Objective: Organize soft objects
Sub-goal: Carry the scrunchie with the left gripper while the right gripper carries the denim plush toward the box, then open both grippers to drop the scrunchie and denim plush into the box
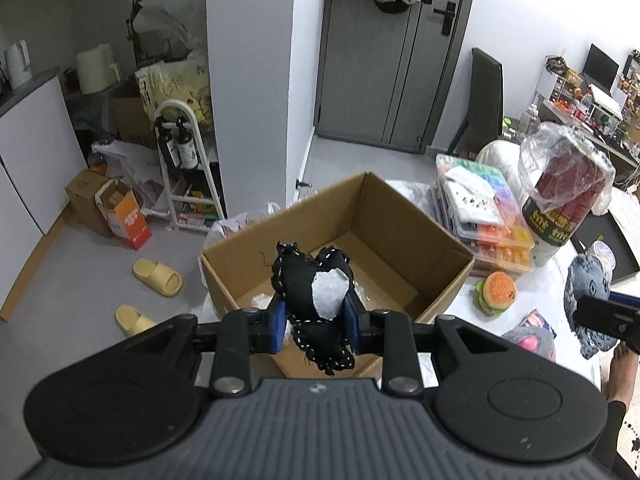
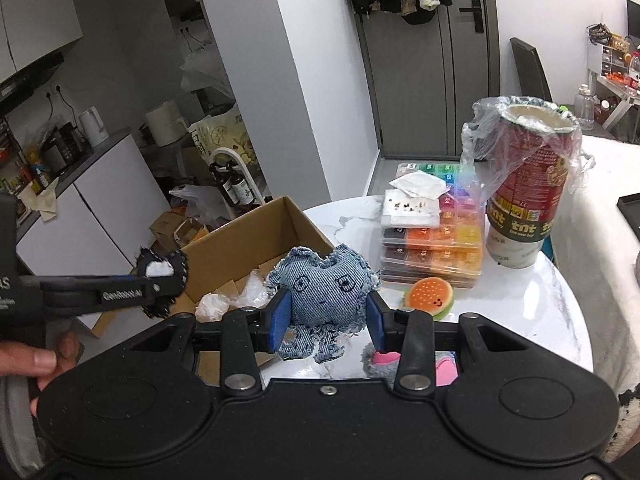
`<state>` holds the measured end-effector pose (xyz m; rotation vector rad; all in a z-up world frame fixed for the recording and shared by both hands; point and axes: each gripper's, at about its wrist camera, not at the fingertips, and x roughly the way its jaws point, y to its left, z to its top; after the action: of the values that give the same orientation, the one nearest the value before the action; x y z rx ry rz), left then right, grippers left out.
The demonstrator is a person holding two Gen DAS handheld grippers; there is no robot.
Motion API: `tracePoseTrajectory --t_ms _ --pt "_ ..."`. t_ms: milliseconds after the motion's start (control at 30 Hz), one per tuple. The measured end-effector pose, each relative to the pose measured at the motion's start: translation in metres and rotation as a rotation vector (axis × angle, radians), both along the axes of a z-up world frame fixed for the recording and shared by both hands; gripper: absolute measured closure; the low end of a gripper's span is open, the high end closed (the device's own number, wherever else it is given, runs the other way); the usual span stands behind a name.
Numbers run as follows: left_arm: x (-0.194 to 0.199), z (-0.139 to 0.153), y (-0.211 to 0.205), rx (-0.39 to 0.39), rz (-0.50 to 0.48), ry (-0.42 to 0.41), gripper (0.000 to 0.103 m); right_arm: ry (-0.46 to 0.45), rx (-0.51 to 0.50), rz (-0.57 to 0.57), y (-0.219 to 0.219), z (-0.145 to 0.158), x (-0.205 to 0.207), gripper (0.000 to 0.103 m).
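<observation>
My left gripper [image 1: 315, 318] pinches the black toy [image 1: 314, 300] over the box [image 1: 400, 216], my right gripper [image 2: 327, 314] pinches the denim toy [image 2: 326, 288]; next I must let them go inside.

Cardboard box [image 1: 404, 220] is standing open-topped, mostly bare inside; stacked bead cases [image 1: 480, 216] and wrapped can [image 1: 560, 188] are crowding its right side.
</observation>
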<state>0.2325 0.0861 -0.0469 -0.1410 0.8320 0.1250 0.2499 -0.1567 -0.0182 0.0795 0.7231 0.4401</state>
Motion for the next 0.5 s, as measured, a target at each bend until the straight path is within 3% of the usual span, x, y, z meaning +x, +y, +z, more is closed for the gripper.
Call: tracePoseTrajectory --t_ms 300,500 --pt "0.010 -0.019 0.001 -0.029 -0.002 0.048 0.074 0.028 0.016 0.016 0.009 -0.007 0.012 0.063" --pt "0.011 -0.021 0.001 -0.015 -0.006 0.038 0.070 0.039 0.004 0.036 0.024 -0.009 0.022 0.063"
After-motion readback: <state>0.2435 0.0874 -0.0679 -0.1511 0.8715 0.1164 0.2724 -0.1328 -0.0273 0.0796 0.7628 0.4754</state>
